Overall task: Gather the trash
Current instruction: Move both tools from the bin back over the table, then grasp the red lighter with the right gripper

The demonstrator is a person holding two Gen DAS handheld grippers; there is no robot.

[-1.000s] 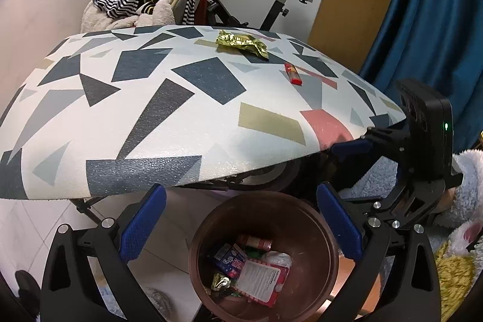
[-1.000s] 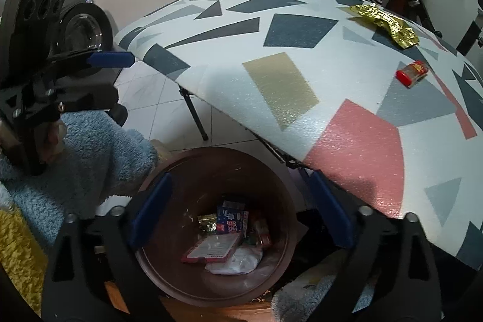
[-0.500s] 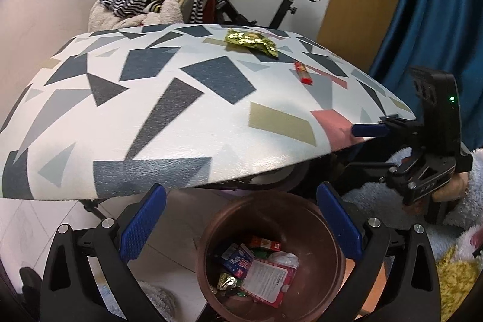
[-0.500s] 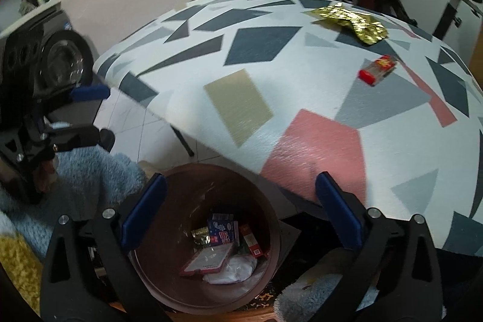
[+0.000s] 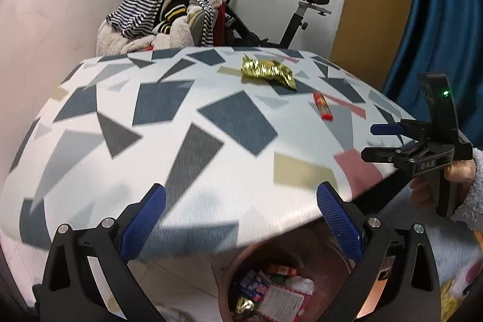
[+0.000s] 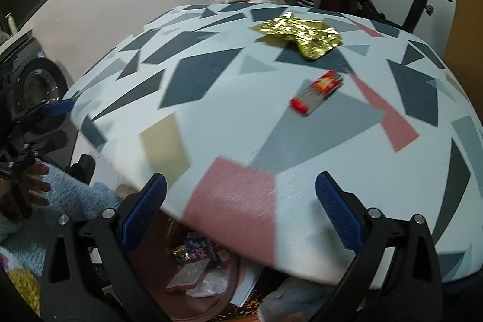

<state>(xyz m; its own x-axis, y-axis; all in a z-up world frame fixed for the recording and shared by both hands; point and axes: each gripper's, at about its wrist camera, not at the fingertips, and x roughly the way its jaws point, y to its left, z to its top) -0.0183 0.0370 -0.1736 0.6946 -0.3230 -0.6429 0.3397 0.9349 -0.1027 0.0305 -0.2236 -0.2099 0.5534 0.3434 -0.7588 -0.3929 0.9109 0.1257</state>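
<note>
A crumpled gold wrapper [image 5: 267,71] [image 6: 299,33] and a small red wrapper [image 5: 322,110] [image 6: 317,92] lie on the far part of the patterned table [image 5: 181,135] [image 6: 211,110]. A brown bin [image 5: 335,258] [image 6: 217,304] with several wrappers inside stands on the floor below the table's near edge. My left gripper [image 5: 240,219] is open and empty above the near table edge. My right gripper [image 6: 240,216] is open and empty over the table's near corner; it also shows at the right of the left wrist view [image 5: 383,142].
An exercise bike [image 5: 271,20] draped with striped clothes [image 5: 157,2] stands behind the table. A blue curtain [image 5: 437,20] hangs at the right. A washing machine [image 6: 36,80] is at the left. Fluffy blue fabric [image 6: 69,201] lies by the bin.
Both grippers have risen from over the bin to above the table edge and moved toward the wrappers. Both stay open and empty.
</note>
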